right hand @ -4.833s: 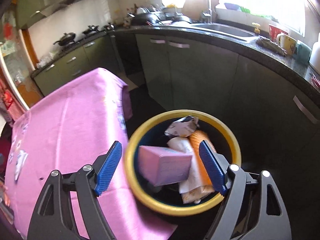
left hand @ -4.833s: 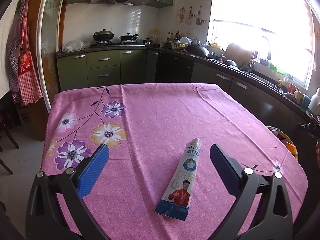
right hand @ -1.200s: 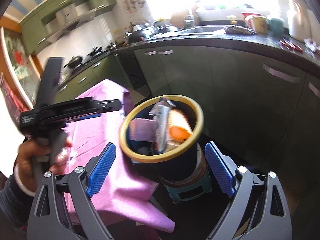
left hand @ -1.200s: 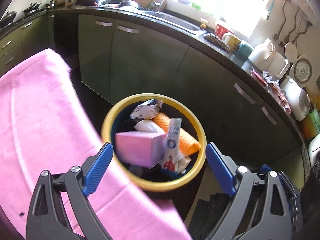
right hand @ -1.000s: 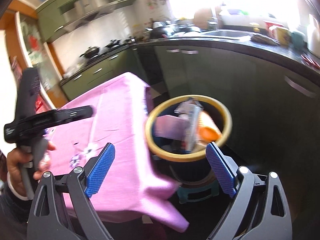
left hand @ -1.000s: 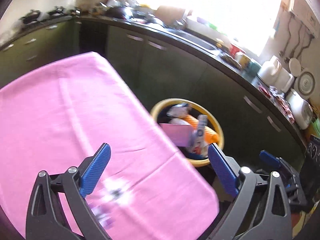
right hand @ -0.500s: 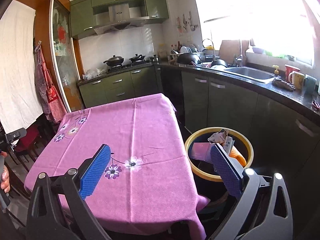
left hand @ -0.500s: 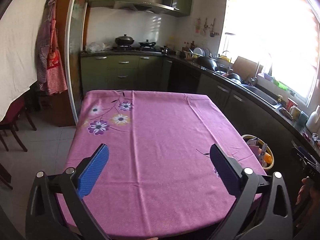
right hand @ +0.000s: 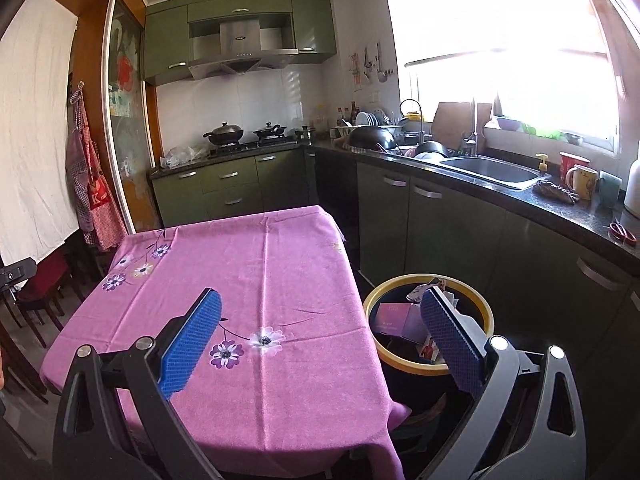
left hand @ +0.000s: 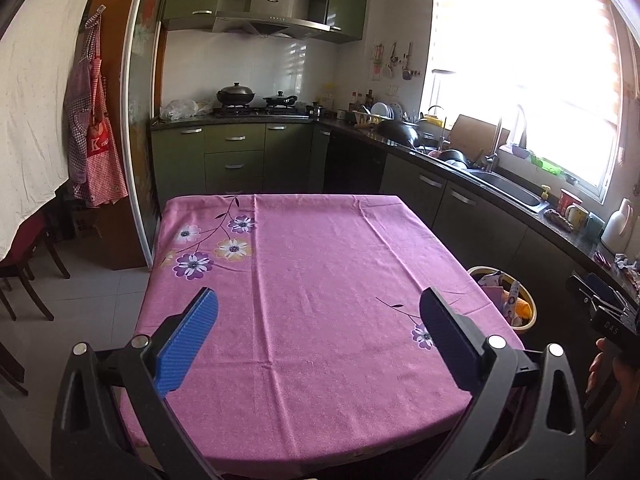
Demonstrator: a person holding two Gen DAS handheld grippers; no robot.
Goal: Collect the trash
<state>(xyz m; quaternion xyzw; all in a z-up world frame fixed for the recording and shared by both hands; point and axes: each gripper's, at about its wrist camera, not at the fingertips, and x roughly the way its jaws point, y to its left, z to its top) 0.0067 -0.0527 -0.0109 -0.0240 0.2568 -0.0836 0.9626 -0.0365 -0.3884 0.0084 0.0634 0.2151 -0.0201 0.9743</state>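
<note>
A yellow-rimmed trash bin (right hand: 390,294) stands on the floor at the table's right side, holding a pink box (right hand: 394,316), wrappers and a tube; in the left wrist view the trash bin (left hand: 532,314) shows the tube (left hand: 511,303) beside orange trash. The table with its pink flowered cloth (left hand: 320,280) carries nothing. My left gripper (left hand: 318,316) is open over the near part of the cloth, nothing between its blue pads. My right gripper (right hand: 320,314) is open too, held above the table's near right corner, its right finger (right hand: 452,340) overlapping the bin.
Dark green kitchen cabinets and a black counter (right hand: 500,196) with a sink, mugs and pans run along the right and back. Aprons (left hand: 94,140) hang at the left and dark chairs (left hand: 24,264) stand beside the table. A hand (left hand: 604,364) with the other gripper's body shows at the right edge.
Both views swung away from the bin and pulled back to face the bare table; the tube now lies in the bin. Over the last half second hardly anything moved.
</note>
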